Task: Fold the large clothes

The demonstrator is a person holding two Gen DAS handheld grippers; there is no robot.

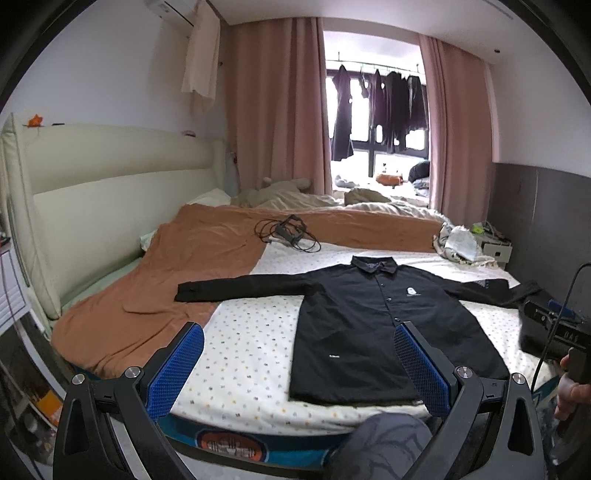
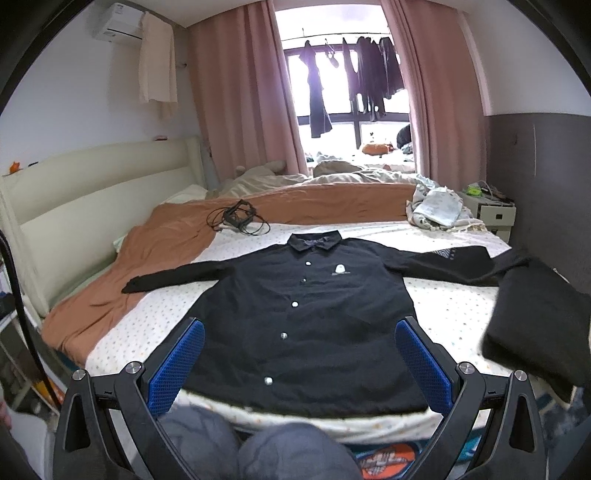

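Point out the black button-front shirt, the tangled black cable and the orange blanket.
Black button-front shirt (image 2: pixel 306 325): right wrist view, front placket.
Tangled black cable (image 2: pixel 236 218): right wrist view, bundle centre.
Orange blanket (image 1: pixel 147 288): left wrist view, flat middle.

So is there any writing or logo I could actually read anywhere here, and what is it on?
None can be read.
Black shirt: white chest logo with a line beneath, too small.
Same shirt: small white hem label, blurred.
Shirt's sleeve print: unreadable.
Mattress edge badge: blurred.
Air conditioner: no legible mark.
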